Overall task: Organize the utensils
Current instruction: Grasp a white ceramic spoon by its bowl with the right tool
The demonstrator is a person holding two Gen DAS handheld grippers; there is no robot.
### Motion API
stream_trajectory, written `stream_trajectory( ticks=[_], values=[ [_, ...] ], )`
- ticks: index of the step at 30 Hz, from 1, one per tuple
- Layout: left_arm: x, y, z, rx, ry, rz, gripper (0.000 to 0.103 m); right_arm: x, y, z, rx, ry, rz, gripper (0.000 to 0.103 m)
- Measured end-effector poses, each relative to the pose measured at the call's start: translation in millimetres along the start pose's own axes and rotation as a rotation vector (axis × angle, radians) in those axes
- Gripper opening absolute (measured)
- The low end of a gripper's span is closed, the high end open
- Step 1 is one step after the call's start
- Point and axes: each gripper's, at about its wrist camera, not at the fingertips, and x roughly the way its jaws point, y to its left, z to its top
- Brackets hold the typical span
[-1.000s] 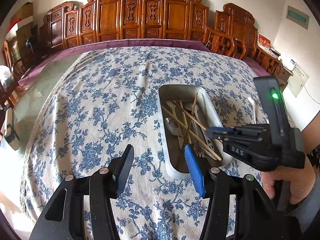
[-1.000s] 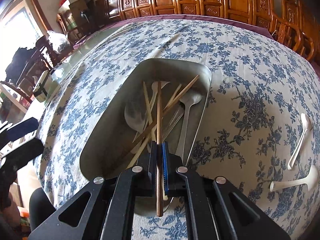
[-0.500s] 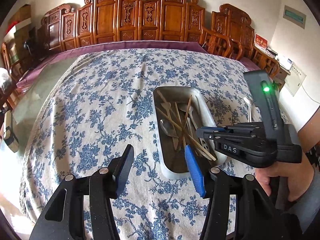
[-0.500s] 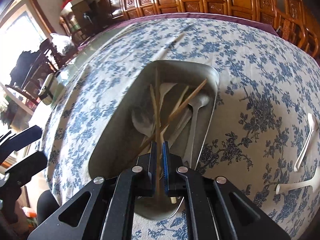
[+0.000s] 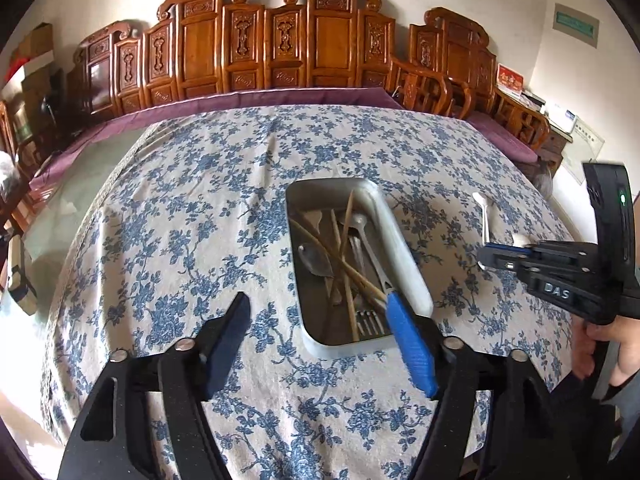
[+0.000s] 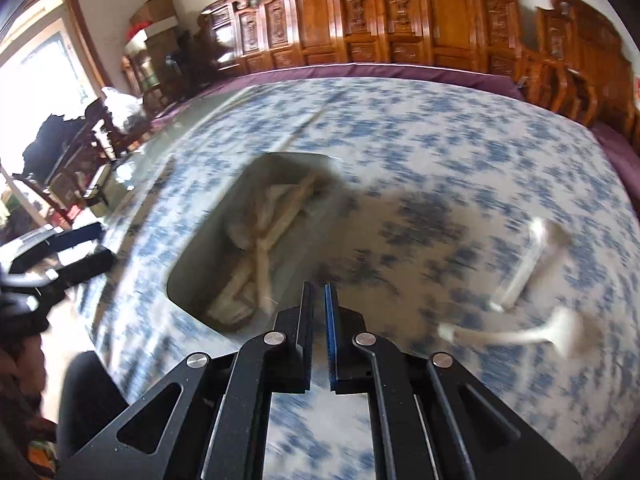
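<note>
Jaws on your left gripper stand wide apart with nothing between them, hovering over the blue-flowered tablecloth at the near end of the metal tray; its blue fingertip overlaps the tray's near right corner in that view. Your right gripper has its two fingers nearly together, a thin gap between the pads, and nothing is visible in that gap. From the left wrist you see it off to the right of the tray, above the cloth, held in your right hand.

Inside the tray lie wooden chopsticks crossed over a metal spoon and a fork near the front wall. Two white spoons rest on the cloth right of the tray, well apart from it: one white spoon farther away and a second white spoon nearer, just beside each other. The right wrist view is heavily smeared, so the tray's contents there cannot be told apart. Carved wooden chairs line the wall behind the table.
</note>
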Motion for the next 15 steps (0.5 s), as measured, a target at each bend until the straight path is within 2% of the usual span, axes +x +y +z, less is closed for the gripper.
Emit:
stream_trajectory(
  ticks=[2, 8, 12, 15],
  values=[
    [1, -6, 0, 0.008, 0.0, 0.001, 0.072, -10, -23, -13, 0.026, -0.012, -0.042, 0.018],
    [11, -30, 1, 0.024, 0.014, -0.009, 0.079, -29, -94, -45, 0.141, -0.017, -0.119, 0.021],
    [18, -52, 3, 0.042, 0.017, -0.026, 0.082, -30, -128, -60, 0.206, -0.017, -0.148, 0.038],
    [23, -67, 6, 0.047, 0.019, -0.043, 0.082, -27, -147, -70, 0.254, -0.014, -0.154, 0.045]
  ],
)
